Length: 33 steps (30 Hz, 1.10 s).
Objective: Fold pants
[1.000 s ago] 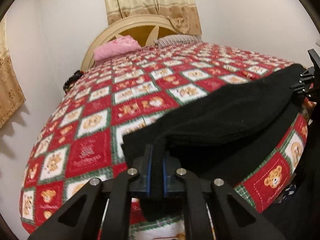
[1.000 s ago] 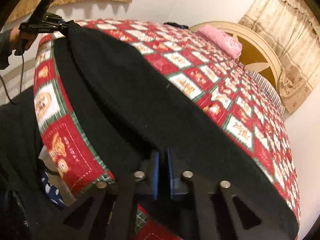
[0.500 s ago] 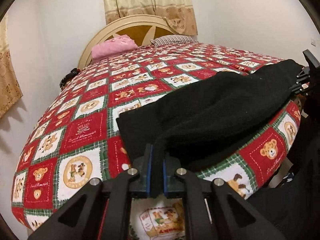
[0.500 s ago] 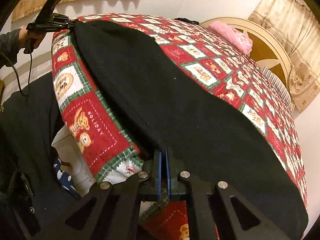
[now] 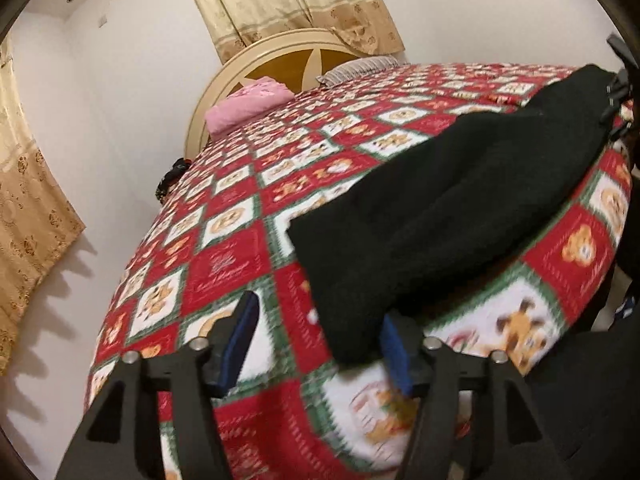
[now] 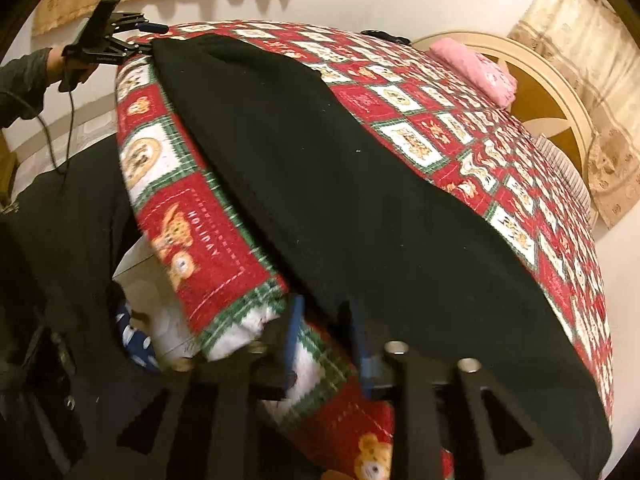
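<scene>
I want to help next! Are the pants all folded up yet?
Not yet. Done: the black pants lie in one long doubled strip along the edge of the bed. In hand: the left claw and right claw have just been opening, letting go of the ends. Left: folding the strip shorter.

Black pants (image 5: 460, 204) (folded lengthwise) flat on bed.

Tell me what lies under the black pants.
The black pants lie on the red patchwork teddy-bear bedspread, near the bed's edge. The patches directly beneath them are covered, so anything else there cannot be seen.
</scene>
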{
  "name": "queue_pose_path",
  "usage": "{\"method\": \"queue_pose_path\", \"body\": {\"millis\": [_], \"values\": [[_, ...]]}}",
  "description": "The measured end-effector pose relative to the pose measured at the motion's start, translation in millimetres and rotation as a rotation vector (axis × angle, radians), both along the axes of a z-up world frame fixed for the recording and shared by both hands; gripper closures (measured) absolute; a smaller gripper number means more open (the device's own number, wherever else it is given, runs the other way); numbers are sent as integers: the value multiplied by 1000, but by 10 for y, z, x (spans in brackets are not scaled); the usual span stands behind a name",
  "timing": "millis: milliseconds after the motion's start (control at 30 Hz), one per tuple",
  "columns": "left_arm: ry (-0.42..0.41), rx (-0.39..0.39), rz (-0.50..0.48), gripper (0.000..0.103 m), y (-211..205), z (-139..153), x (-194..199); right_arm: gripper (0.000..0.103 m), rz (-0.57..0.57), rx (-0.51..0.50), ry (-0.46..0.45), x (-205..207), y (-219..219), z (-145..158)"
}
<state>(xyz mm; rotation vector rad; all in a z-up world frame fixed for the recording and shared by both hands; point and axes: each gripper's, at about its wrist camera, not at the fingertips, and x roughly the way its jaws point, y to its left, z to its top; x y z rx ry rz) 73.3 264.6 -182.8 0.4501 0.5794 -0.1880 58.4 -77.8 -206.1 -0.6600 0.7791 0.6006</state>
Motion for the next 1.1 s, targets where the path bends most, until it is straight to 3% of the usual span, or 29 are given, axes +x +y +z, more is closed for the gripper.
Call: {"method": "queue_pose_path", "body": {"millis": [167, 300, 567, 700, 767, 833, 1000, 1100], "values": [[22, 42, 52, 36, 176, -112, -65, 68, -1, 47, -2, 40, -151, 230], [10, 3, 152, 36, 352, -68, -29, 68, -29, 129, -9, 241, -199, 434], [-142, -60, 263, 36, 278, 310, -21, 68, -25, 254, -3, 753, 111, 718], [-209, -128, 293, 30, 207, 471, -4, 68, -17, 315, 38, 1040, 365, 764], [-225, -255, 238, 25, 104, 564, 18, 68, -8, 321, 54, 1148, 503, 735], [-210, -321, 187, 21, -55, 581, 85, 68, -3, 325, 85, 1275, 673, 663], [-128, -371, 41, 21, -635, 430, 352, 68, -15, 354, 204, 1561, 950, 461], [-69, -345, 9, 21, -865, 249, 489, 68, -47, 418, 287, 1736, 1004, 388]]}}
